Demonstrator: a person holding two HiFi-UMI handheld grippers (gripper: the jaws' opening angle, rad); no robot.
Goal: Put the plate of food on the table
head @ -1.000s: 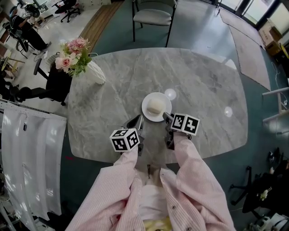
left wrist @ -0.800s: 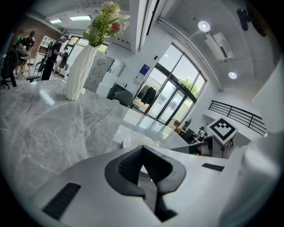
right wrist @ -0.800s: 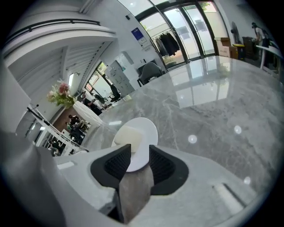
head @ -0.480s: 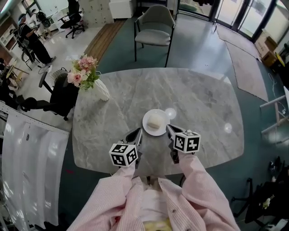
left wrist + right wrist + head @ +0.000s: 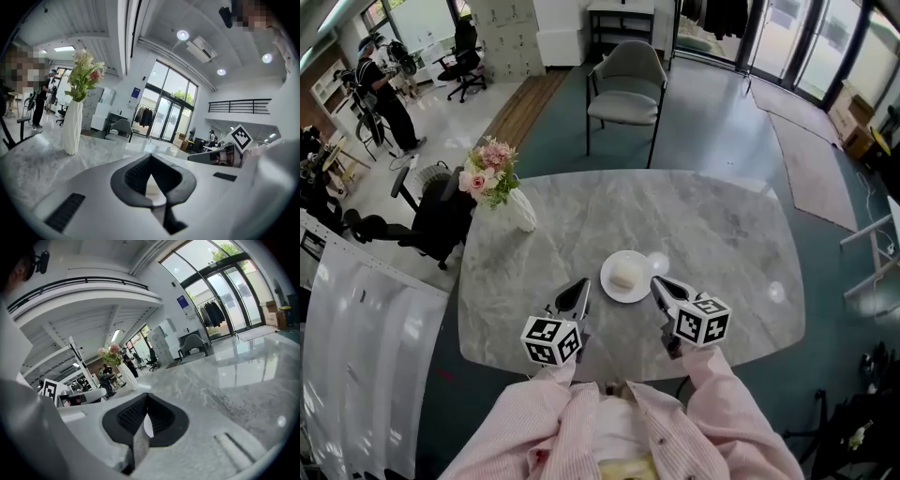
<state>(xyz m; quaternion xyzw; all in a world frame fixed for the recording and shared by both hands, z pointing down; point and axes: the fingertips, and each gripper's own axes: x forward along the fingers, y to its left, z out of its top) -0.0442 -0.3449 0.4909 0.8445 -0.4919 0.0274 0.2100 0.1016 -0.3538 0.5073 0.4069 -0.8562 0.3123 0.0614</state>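
A white plate [image 5: 627, 276] with a pale block of food [image 5: 624, 275] rests on the grey marble table [image 5: 722, 234], near its front edge. My left gripper [image 5: 582, 284] is shut a short way to the plate's left, apart from it. My right gripper [image 5: 656, 281] is shut with nothing in it, and its tip lies close beside the plate's right rim. In the left gripper view the jaws [image 5: 151, 164] meet, a sliver of white plate [image 5: 153, 191] shows through them, and the right gripper [image 5: 220, 154] is beyond. The right gripper view shows closed jaws [image 5: 146, 401] over bare marble.
A white vase of pink flowers [image 5: 502, 187] stands at the table's far left corner. A grey chair [image 5: 625, 98] stands beyond the far edge. An office chair [image 5: 431, 220] and a white panel [image 5: 366, 347] are at the left, and a person [image 5: 380, 80] stands far off.
Both grippers have drawn back a little from the plate toward me. The plate stays in place on the table. The head view has tilted up and shows more of the room.
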